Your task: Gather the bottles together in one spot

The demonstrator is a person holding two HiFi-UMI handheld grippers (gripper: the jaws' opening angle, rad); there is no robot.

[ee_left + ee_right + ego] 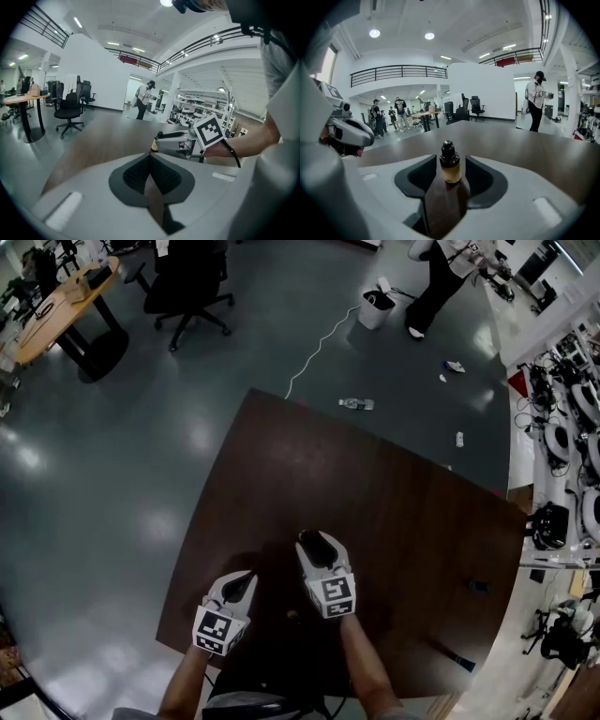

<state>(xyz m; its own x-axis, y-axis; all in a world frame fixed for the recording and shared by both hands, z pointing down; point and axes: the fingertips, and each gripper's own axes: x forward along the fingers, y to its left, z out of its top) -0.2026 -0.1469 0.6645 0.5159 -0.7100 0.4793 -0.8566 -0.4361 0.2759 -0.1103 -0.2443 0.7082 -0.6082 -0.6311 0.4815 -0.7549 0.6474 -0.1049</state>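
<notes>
Right gripper: jaws are held apart. A small amber bottle with a black cap stands upright between them, and a gap is seen at either side, so no grip is recorded. In the left gripper view the same bottle is seen just below the tips of the right gripper.

Left gripper: jaws are closed tip to tip, with nothing held between them. In the head view it is placed just left of the right gripper and slightly nearer.

Both grippers are positioned over the near part of a dark brown wooden table, left of its middle, and the bottle stands on this surface. A small dark object lies on the table well to the right; its nature cannot be determined.

Beyond the far edge of the table, a clear plastic bottle lies on its side on the grey floor.
</notes>
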